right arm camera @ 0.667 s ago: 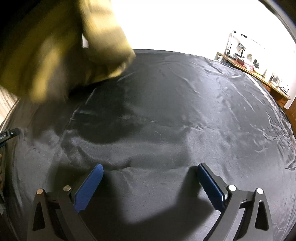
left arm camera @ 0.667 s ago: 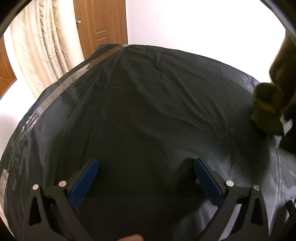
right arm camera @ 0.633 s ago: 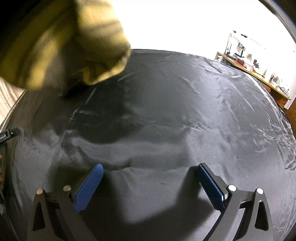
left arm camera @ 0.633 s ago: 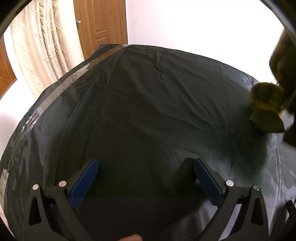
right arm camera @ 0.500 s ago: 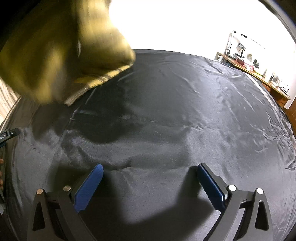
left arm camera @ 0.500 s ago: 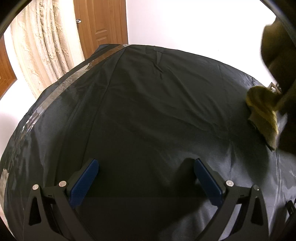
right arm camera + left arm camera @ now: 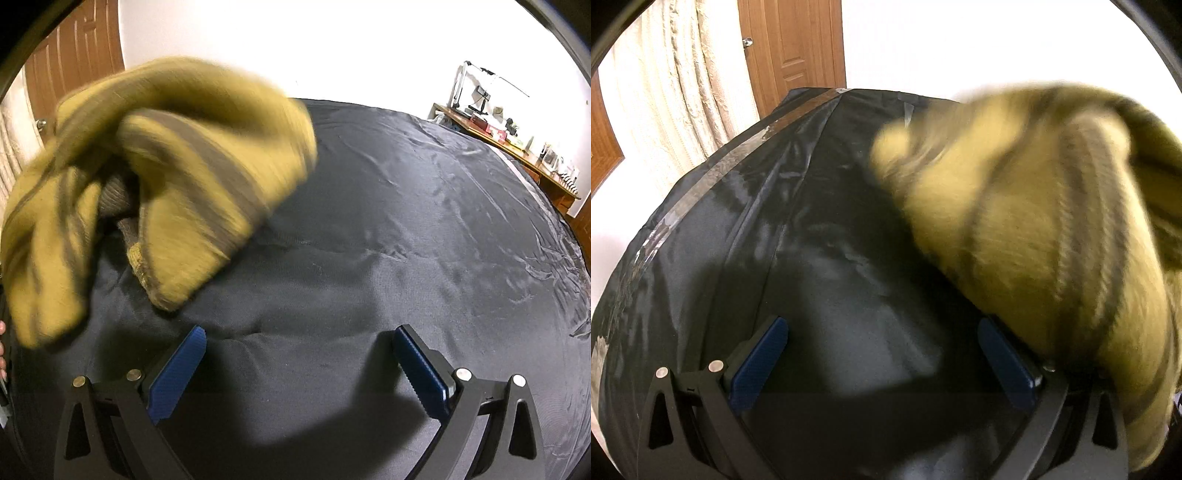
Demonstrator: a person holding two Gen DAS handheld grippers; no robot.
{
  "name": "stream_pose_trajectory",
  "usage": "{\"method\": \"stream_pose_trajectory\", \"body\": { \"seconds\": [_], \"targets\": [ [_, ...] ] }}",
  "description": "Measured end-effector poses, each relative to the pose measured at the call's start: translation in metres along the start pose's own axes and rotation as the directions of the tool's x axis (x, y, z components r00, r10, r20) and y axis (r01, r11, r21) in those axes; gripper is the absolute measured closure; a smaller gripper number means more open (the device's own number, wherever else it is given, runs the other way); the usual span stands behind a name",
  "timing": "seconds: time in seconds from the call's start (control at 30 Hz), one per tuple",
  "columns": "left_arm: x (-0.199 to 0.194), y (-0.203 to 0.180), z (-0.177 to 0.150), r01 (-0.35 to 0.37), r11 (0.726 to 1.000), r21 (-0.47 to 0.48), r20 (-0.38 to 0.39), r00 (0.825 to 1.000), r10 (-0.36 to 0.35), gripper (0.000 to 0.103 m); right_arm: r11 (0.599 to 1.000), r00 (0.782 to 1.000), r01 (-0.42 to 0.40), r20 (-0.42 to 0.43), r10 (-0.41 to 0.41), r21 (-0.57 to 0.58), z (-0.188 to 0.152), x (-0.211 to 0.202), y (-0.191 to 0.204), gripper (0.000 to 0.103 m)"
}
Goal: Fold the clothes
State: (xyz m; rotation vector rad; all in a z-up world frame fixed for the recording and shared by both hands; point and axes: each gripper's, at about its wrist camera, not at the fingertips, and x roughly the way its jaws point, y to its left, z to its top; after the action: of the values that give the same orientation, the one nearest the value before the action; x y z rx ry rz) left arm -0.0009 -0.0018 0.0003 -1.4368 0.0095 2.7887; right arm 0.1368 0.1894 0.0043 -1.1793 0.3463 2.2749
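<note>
Left wrist view — close above the black sheet (image 7: 820,258), angled steeply down, facing a wooden door (image 7: 798,48) at 11 o'clock. Right wrist view — equally close, facing a cluttered desk (image 7: 517,144) at 2 o'clock. Both share the sheet and the blurred mustard garment (image 7: 1034,229) (image 7: 177,184).

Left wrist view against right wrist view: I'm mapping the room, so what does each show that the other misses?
Only the left wrist view shows the cream curtain and the taped strip along the cover's edge. Only the right wrist view shows the cluttered wooden desk. Both share the black cover, the blurred yellow knit garment, a wooden door, and an open, empty claw: left claw, right claw.
</note>
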Motion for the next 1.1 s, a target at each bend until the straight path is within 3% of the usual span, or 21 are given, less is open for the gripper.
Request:
{"method": "stream_pose_trajectory", "body": {
  "seconds": [1.1],
  "targets": [
    [0.0043,-0.0006,0.0016,0.003,1.000,0.000,0.000,1.000,-0.003,0.000,1.000,1.000,0.000,0.001,0.000,0.000,-0.0004,0.0005,0.0010,0.000]
  ]
}}
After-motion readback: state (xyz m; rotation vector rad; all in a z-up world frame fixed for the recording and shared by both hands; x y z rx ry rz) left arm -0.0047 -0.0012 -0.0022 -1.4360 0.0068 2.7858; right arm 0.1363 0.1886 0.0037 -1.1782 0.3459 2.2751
